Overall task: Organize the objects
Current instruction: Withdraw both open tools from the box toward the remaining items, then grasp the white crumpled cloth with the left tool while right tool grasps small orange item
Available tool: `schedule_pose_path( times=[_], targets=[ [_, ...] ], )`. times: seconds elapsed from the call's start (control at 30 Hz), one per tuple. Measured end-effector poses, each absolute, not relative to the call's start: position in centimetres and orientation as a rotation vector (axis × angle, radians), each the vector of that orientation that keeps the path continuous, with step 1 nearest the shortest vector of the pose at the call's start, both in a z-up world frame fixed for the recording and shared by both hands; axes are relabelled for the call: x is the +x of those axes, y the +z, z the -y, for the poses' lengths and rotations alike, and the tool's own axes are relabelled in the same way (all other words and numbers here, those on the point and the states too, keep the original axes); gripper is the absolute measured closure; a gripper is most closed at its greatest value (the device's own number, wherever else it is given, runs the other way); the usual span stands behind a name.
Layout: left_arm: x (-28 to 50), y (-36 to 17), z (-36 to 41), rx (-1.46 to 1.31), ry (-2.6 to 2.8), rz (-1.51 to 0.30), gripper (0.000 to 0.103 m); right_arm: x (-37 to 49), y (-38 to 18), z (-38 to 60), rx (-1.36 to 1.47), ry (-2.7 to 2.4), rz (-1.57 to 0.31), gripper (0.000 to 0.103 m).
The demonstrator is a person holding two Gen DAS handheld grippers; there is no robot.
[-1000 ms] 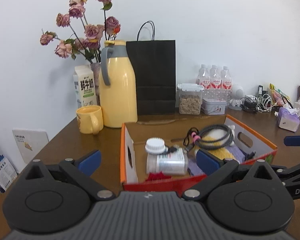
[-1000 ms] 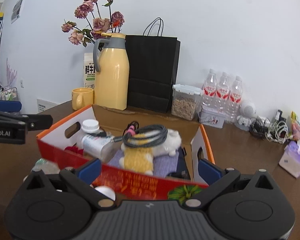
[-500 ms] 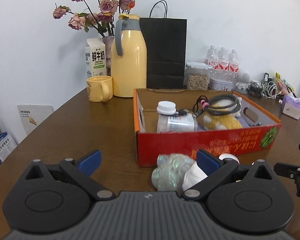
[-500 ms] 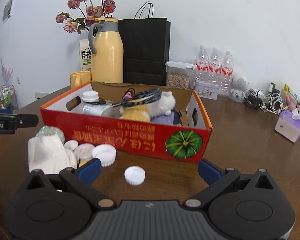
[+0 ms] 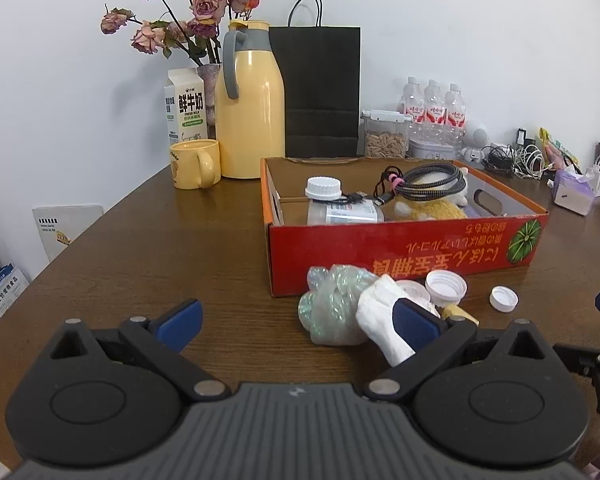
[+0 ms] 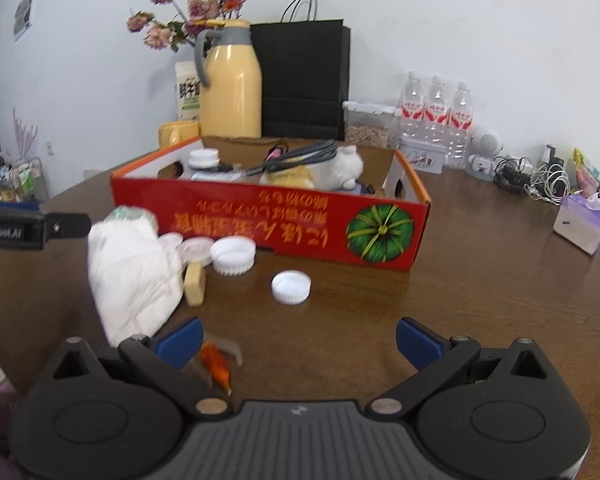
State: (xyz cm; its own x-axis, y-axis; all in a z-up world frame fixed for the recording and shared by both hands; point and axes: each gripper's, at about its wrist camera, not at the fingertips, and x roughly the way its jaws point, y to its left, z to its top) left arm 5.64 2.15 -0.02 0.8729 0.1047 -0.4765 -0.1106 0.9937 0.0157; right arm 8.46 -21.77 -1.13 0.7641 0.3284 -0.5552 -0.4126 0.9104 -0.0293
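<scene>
A red cardboard box [image 5: 404, 250] [image 6: 300, 226] on the brown table holds a white-capped bottle [image 5: 338, 208], a coiled cable [image 5: 428, 180] and a yellow-white plush toy [image 6: 332, 170]. In front of it lie a crumpled clear bag [image 5: 332, 304], a white cloth [image 5: 380, 320] [image 6: 132, 276], white lids [image 5: 446, 288] [image 6: 234, 256], a loose white cap [image 5: 504, 299] [image 6: 291, 287], a tan block [image 6: 194, 278] and a small orange object [image 6: 216, 364]. My left gripper [image 5: 296, 322] is open and empty, just short of the bag. My right gripper [image 6: 298, 340] is open and empty, short of the cap.
At the back stand a yellow thermos [image 5: 250, 120], yellow mug [image 5: 196, 164], milk carton [image 5: 186, 108], flower vase, black paper bag [image 5: 320, 88], a snack jar, water bottles [image 5: 432, 108], tangled cables [image 6: 536, 176] and a tissue pack [image 6: 580, 224].
Both grippers have drawn back from over the box toward the table's near side. The loose items in front of the box have come into view. Both stay open.
</scene>
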Motion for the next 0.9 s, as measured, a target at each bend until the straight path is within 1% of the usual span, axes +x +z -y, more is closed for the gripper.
schedule_pose_path(
  times=[0.13,0.23,0.3,0.43,0.47,0.5,0.53,0.57,0.6,0.63,0.7,0.73,0.8,0.83,0.87,0.9],
  targets=[
    [5.2,-0.2,-2.2,-0.017,0.105,-0.501,0.0,8.0,-1.8,21.6,-0.158,0.439,-0.592,0.003],
    [5.1,-0.4,-2.3,-0.02,0.108,-0.505,0.0,8.0,-2.1,21.2,-0.158,0.47,-0.605,0.01],
    [5.0,-0.4,-2.4,-0.02,0.11,-0.506,0.0,8.1,-2.3,20.8,-0.158,0.486,-0.609,0.019],
    [4.8,-0.5,-2.5,-0.019,0.111,-0.511,0.0,8.4,-2.3,19.7,-0.189,0.534,-0.606,0.022],
    [4.8,-0.5,-2.5,-0.019,0.112,-0.512,0.0,8.5,-2.3,19.3,-0.203,0.544,-0.606,0.027],
    [4.7,-0.5,-2.5,-0.019,0.114,-0.513,0.0,8.7,-2.3,19.0,-0.216,0.553,-0.609,0.035],
    [4.7,-0.5,-2.6,-0.02,0.116,-0.513,0.0,9.0,-2.3,18.7,-0.229,0.565,-0.611,0.039],
    [4.6,-0.6,-2.7,-0.021,0.118,-0.514,0.0,9.2,-2.4,18.4,-0.238,0.572,-0.615,0.045],
    [4.6,-0.6,-2.7,-0.023,0.121,-0.514,0.0,9.4,-2.4,18.3,-0.246,0.578,-0.618,0.05],
    [4.5,-0.6,-2.8,-0.023,0.123,-0.515,0.0,9.6,-2.3,18.1,-0.25,0.588,-0.617,0.053],
    [4.4,-0.6,-3.0,-0.025,0.128,-0.516,0.0,9.9,-2.2,17.7,-0.263,0.615,-0.622,0.065],
    [4.4,-0.6,-3.0,-0.025,0.129,-0.517,0.0,10.1,-2.2,17.5,-0.271,0.633,-0.625,0.068],
    [4.4,-0.6,-3.1,-0.028,0.13,-0.519,0.0,10.2,-2.1,17.2,-0.28,0.668,-0.631,0.083],
    [4.4,-0.7,-3.1,-0.029,0.13,-0.52,0.0,10.4,-2.1,17.1,-0.279,0.686,-0.636,0.088],
    [4.4,-0.7,-3.1,-0.03,0.13,-0.522,0.0,10.5,-2.1,17.0,-0.275,0.701,-0.644,0.096],
    [4.4,-0.7,-3.1,-0.03,0.129,-0.524,0.0,10.5,-2.1,16.9,-0.274,0.707,-0.646,0.097]
  ],
)
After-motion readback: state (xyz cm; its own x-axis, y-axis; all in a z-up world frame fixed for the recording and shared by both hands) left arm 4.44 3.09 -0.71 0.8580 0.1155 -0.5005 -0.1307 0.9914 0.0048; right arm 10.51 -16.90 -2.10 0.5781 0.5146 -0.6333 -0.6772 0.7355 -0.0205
